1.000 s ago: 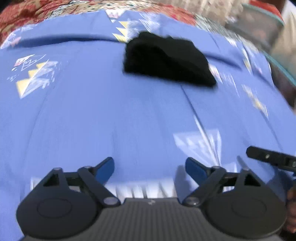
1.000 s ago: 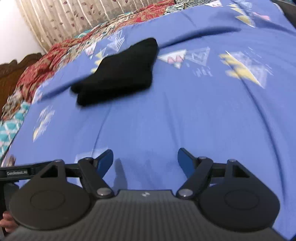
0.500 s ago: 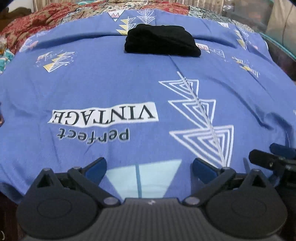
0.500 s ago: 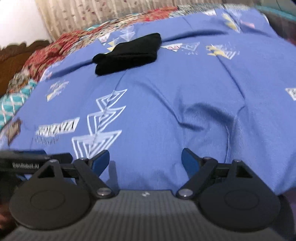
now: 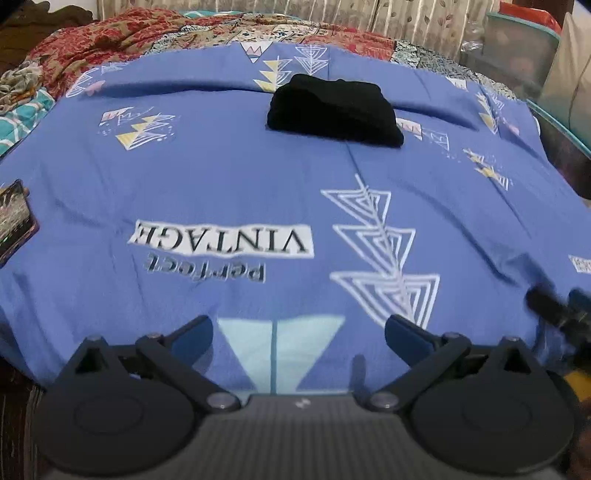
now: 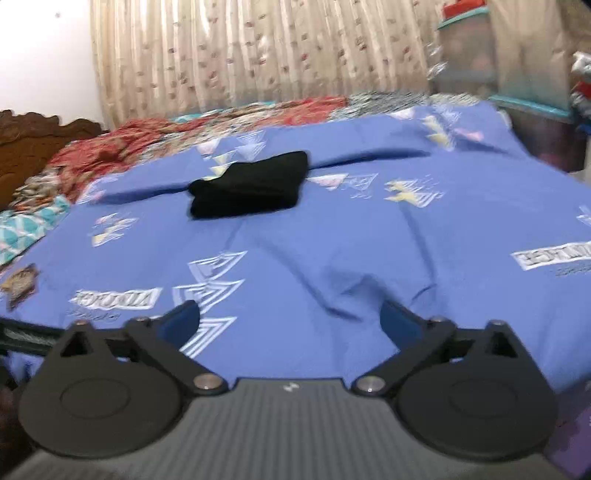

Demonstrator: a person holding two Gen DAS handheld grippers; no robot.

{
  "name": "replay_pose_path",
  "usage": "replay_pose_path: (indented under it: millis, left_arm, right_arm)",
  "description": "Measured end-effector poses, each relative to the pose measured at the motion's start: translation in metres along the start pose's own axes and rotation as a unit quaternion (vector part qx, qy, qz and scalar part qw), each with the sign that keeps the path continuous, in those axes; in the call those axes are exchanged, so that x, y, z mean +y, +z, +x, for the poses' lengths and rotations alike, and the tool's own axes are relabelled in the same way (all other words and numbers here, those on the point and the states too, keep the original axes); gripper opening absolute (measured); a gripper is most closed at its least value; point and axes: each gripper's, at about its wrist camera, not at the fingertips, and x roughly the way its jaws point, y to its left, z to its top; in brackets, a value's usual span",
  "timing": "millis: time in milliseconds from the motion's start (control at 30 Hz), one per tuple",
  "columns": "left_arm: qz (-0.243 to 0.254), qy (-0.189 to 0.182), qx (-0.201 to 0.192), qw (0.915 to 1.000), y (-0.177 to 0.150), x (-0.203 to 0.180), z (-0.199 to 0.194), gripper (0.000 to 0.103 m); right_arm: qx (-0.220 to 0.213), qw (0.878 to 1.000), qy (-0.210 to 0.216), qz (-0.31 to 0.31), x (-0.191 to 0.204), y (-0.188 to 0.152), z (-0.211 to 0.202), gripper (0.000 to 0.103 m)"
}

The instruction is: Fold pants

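Observation:
The black pants (image 5: 334,110) lie folded into a compact bundle on the far half of the blue bedsheet (image 5: 221,177); the right wrist view has them (image 6: 251,192) left of centre. My left gripper (image 5: 299,328) hovers over the near edge of the bed, far from the pants, jaws wide open and empty. My right gripper (image 6: 290,317) is equally far back with its jaws still opening, and only sheet shows between them. Part of the right gripper (image 5: 554,306) shows at the left wrist view's right edge.
A red patterned blanket (image 5: 110,29) is bunched along the far side of the bed. A phone (image 5: 13,221) lies at the sheet's left edge. Curtains (image 6: 258,55) hang behind, a wooden headboard (image 6: 29,140) stands left, plastic storage boxes (image 6: 465,51) stand right.
Both grippers have drawn back from the pants toward the near edge of the bed and their jaws have widened. The right wrist view has tilted up to take in the curtains.

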Motion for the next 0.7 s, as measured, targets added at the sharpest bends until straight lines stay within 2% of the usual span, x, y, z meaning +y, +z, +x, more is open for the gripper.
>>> replay_pose_path:
  millis: [67,133,167,233,300,400,500,600,700]
  left_arm:
    - [0.004,0.009,0.021,0.9997,0.007,-0.003,0.013,0.103]
    - [0.010,0.021,0.061,0.9979,0.009,-0.007,0.035,0.103]
    - [0.011,0.027,0.079,0.9965,0.007,-0.008,0.044,0.103]
    - [0.032,0.043,0.071,0.9960,0.002,-0.013,0.049,0.103]
    - [0.046,0.044,0.064,0.9959,-0.001,-0.016,0.048,0.103]
    - [0.015,0.021,0.065,0.9975,0.005,-0.004,0.045,0.103]
    - [-0.023,0.016,0.059,0.9979,0.011,0.011,0.043,0.103]
    - [-0.063,0.011,0.065,0.9958,0.017,0.021,0.048,0.103]
    - [-0.050,0.023,0.085,0.9949,0.021,0.017,0.052,0.103]
  right_arm:
    - [0.068,0.997,-0.014,0.020,-0.011,-0.005,0.022,0.103]
    - [0.143,0.988,-0.041,0.050,-0.024,-0.015,0.046,0.103]
    - [0.157,0.984,-0.049,0.066,-0.030,-0.019,0.049,0.103]
    - [0.154,0.981,-0.035,0.112,-0.041,-0.020,0.047,0.103]
    - [0.134,0.983,-0.030,0.126,-0.043,-0.012,0.038,0.103]
    - [0.075,0.991,-0.006,0.107,-0.035,0.012,0.017,0.103]
    - [0.014,0.997,0.003,0.078,-0.020,0.038,0.003,0.103]
    - [0.026,0.996,0.029,0.077,-0.009,0.051,0.015,0.103]
    - [0.078,0.993,0.026,0.080,0.004,0.045,0.040,0.103]
